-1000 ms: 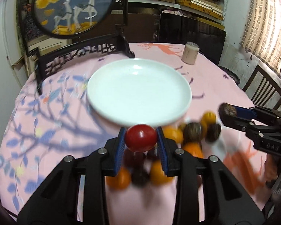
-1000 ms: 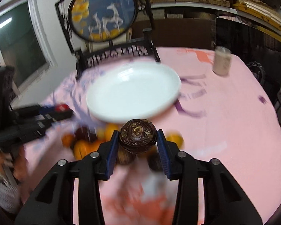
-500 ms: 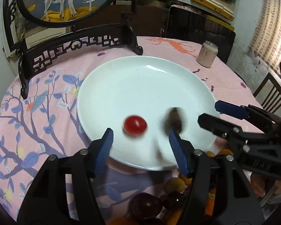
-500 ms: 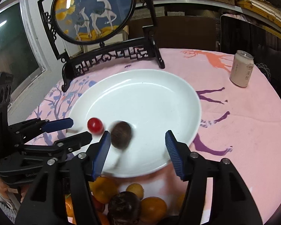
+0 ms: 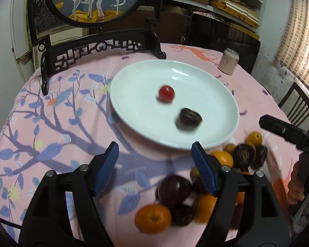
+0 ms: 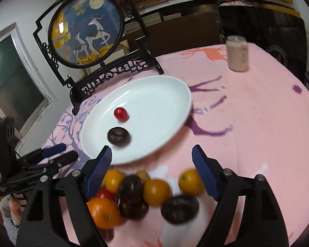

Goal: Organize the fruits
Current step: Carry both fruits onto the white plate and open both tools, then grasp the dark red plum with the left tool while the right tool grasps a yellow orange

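A white plate (image 5: 222, 111) (image 6: 171, 107) holds a red cherry tomato (image 5: 166, 93) (image 6: 120, 113) and a dark brown wrinkled fruit (image 5: 190, 119) (image 6: 118, 136). A heap of oranges (image 5: 153, 218) (image 6: 156, 192) and dark fruits (image 5: 174, 188) (image 6: 179, 207) lies on the pink cloth in front of the plate. My left gripper (image 5: 155, 164) is open and empty, near the plate's front edge. My right gripper (image 6: 152, 164) is open and empty above the heap. Each gripper shows in the other's view, the right (image 5: 286, 130) and the left (image 6: 51, 154).
A black carved stand with a round deer picture (image 5: 96, 0) (image 6: 86, 33) is behind the plate. A drink can (image 5: 228, 61) (image 6: 238, 53) stands at the far right of the round table. Chairs stand at the table's right side.
Both grippers opened and let the tomato and the brown fruit onto the plate, then drew back toward the fruit heap. Both fruits now lie on the plate.
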Demonstrator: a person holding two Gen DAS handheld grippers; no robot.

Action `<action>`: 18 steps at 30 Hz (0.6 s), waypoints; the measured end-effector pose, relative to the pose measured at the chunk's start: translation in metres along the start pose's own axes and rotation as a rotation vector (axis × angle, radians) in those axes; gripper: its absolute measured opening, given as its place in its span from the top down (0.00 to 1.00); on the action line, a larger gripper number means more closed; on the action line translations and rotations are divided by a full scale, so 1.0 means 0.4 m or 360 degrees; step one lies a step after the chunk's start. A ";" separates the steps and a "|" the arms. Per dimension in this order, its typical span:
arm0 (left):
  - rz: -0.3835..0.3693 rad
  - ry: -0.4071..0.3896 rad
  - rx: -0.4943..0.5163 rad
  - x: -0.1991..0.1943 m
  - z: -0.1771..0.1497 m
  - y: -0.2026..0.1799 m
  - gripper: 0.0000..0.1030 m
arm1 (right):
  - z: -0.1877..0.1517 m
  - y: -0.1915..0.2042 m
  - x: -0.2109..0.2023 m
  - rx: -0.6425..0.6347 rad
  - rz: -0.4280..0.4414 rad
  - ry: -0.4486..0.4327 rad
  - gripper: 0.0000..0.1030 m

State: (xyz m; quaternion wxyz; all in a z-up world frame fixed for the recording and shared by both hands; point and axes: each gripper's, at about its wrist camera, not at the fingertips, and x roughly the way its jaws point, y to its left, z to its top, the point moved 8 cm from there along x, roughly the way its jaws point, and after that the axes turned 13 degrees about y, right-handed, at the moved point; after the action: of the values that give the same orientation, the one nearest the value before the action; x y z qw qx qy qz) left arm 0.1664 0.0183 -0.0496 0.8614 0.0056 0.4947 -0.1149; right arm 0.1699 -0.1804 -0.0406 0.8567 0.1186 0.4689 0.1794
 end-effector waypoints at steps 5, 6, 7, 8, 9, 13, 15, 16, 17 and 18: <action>-0.0067 0.0037 0.0053 -0.008 -0.053 -0.016 0.21 | -0.027 -0.029 -0.048 0.0097 0.0072 -0.0031 0.22; -0.0087 0.0048 0.0066 -0.008 -0.062 -0.021 0.21 | -0.031 -0.030 -0.055 0.0102 0.0078 -0.0040 0.22; -0.0099 0.0055 0.0079 -0.007 -0.069 -0.026 0.21 | -0.032 -0.030 -0.059 0.0102 0.0081 -0.0042 0.22; -0.0106 0.0065 0.0101 -0.006 -0.077 -0.035 0.21 | -0.033 -0.029 -0.061 0.0101 0.0087 -0.0044 0.22; -0.0086 0.0073 0.0128 -0.002 -0.085 -0.043 0.20 | -0.034 -0.028 -0.061 0.0097 0.0091 -0.0043 0.22; 0.0025 0.0117 0.0165 0.026 -0.097 -0.045 0.19 | -0.038 -0.027 -0.051 0.0100 0.0094 -0.0011 0.22; 0.0117 0.0132 0.0118 0.036 -0.092 -0.015 0.18 | -0.037 -0.029 -0.052 0.0106 0.0090 -0.0014 0.22; 0.0119 0.0130 0.0087 0.035 -0.089 -0.001 0.14 | -0.036 -0.030 -0.056 0.0106 0.0086 -0.0021 0.22; 0.0104 0.0116 0.0023 0.027 -0.081 0.027 0.13 | -0.036 -0.030 -0.060 0.0103 0.0083 -0.0029 0.22; 0.0107 0.0096 -0.0031 0.018 -0.075 0.050 0.13 | -0.036 -0.029 -0.062 0.0102 0.0082 -0.0036 0.22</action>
State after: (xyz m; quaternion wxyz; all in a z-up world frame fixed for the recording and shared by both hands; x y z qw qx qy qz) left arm 0.1483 0.0399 -0.0733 0.8494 0.0172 0.5212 -0.0807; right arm 0.1477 -0.2009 -0.0335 0.8528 0.1600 0.4615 0.1849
